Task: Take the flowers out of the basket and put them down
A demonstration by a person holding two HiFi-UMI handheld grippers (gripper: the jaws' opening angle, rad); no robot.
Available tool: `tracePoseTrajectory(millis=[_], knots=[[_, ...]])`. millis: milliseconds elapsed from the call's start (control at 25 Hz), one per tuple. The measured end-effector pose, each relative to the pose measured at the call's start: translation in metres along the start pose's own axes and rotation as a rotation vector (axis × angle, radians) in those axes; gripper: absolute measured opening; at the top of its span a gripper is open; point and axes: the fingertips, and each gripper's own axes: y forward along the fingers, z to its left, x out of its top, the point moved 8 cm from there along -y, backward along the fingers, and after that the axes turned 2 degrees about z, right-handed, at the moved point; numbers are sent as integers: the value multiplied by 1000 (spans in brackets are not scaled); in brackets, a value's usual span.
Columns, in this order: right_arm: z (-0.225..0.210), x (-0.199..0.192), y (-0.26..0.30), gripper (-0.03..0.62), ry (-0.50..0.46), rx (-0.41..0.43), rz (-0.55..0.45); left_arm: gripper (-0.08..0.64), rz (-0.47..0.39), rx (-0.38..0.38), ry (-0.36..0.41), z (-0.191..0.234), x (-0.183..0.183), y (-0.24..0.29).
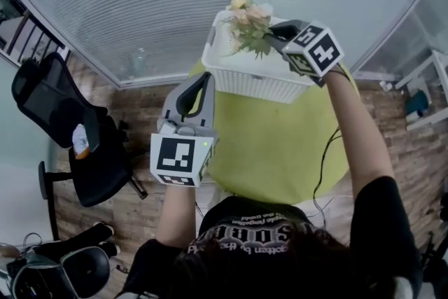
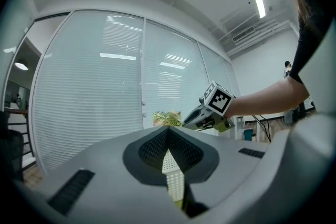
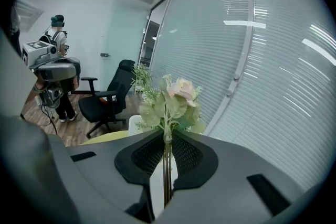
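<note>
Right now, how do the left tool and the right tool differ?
The right tool is shut on the flowers, gripping their stems; the left tool is shut with nothing clamped. The right tool is over the white basket; the left tool sits beside its near left corner. Both carry marker cubes.

The flowers [image 1: 248,21], pale pink and cream blooms with green leaves, stand upright above the far rim of the basket [image 1: 252,82], stems pinched in the right gripper [image 3: 167,139]. The white, perforated basket sits on the yellow-green worktop [image 1: 280,150].
</note>
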Motion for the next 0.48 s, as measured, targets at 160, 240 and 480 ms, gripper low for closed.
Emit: tracePoseTrajectory(millis=[160,240,480], knots=[[2,3,-3,61,-2,-2,-3,2,-16,2,0,1,1,-1],[4,4,-5,61,-4,1,-4,2,-18,3,-9,2,2,-3],[13,16,-23,61,-19,37,-47,2,-21,24,-22,1,16,-4]])
